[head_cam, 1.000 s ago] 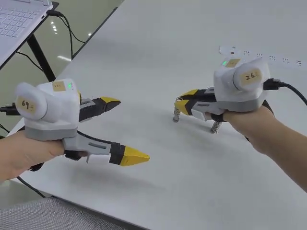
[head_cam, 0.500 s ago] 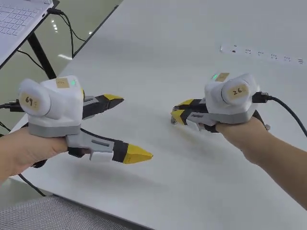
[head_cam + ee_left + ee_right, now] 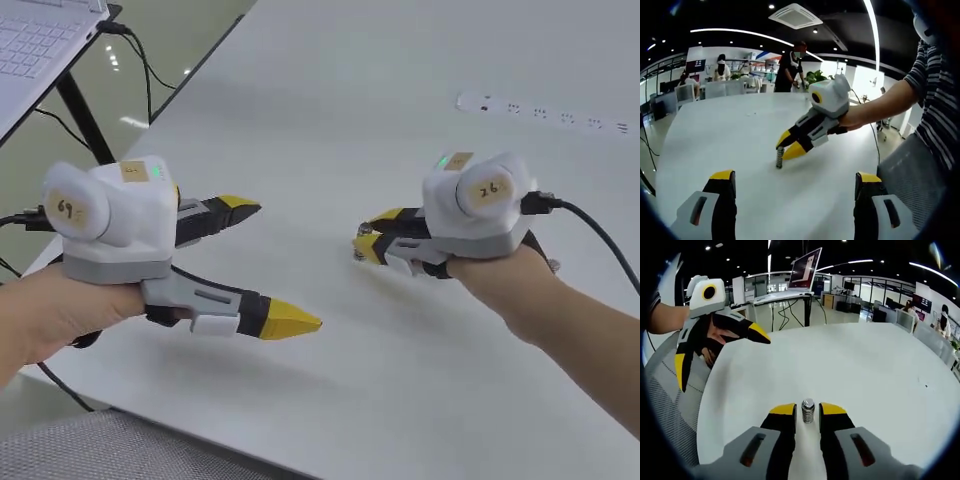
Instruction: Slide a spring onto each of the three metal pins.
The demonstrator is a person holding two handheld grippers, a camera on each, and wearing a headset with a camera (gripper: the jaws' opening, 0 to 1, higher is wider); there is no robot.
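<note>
Our right claw (image 3: 807,409) brackets the spring (image 3: 780,157) on its pin (image 3: 808,403), likely seating it; clamped or not, we cannot tell. Our left claw (image 3: 280,265) hovers spread apart.

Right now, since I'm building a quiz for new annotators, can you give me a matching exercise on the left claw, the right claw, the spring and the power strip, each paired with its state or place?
Column one:
1. left claw
2. right claw
3. spring
4. power strip

Column two:
A. lying at the far side of the table
B. jaws narrow, one on each side of the spring
C. jaws wide apart, nothing between them
D. standing upright on the table

Pairs: 1-C; 2-B; 3-D; 4-A.
</note>
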